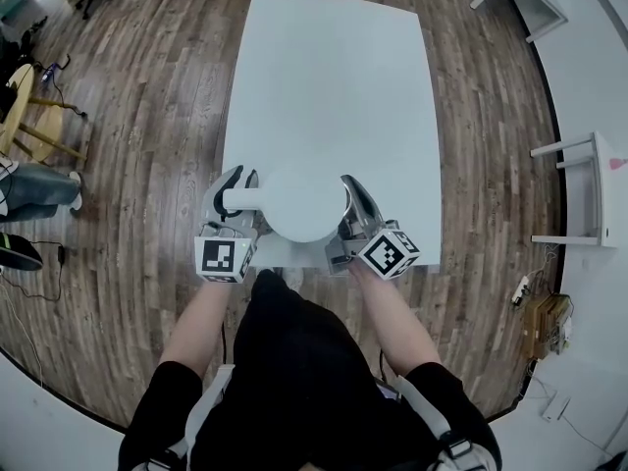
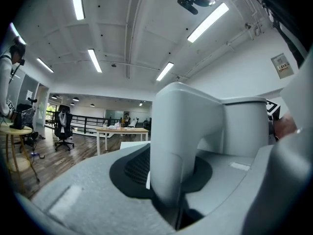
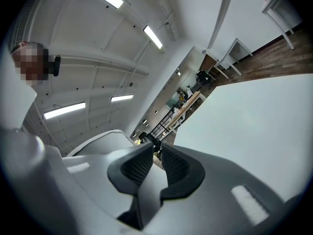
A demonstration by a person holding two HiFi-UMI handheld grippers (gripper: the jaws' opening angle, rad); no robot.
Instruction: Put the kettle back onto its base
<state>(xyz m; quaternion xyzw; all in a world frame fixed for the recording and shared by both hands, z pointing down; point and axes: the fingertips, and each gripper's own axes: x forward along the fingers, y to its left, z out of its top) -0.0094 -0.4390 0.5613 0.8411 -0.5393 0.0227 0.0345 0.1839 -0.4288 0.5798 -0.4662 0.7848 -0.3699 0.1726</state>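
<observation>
A white kettle [image 1: 304, 202] stands upright near the front edge of the white table [image 1: 334, 77], its handle [image 1: 240, 196] pointing left. No separate base shows; whatever lies under the kettle is hidden. My left gripper [image 1: 240, 183] straddles the handle. In the left gripper view the handle [image 2: 181, 141] stands between the jaws with a slim gap beside the dark left pad [image 2: 134, 168], so the gripper is open. My right gripper [image 1: 355, 192] rests by the kettle's right side. Its pads [image 3: 142, 165] are nearly together with nothing between them, and the kettle's body [image 3: 93, 141] is just left of them.
Wooden floor surrounds the table. A wooden stool [image 1: 25, 116] and a person's legs [image 1: 34, 189] are at the far left. A white furniture frame [image 1: 579, 189] and a power strip [image 1: 520, 287] are at the right. Desks and office chairs [image 2: 63, 126] stand far off.
</observation>
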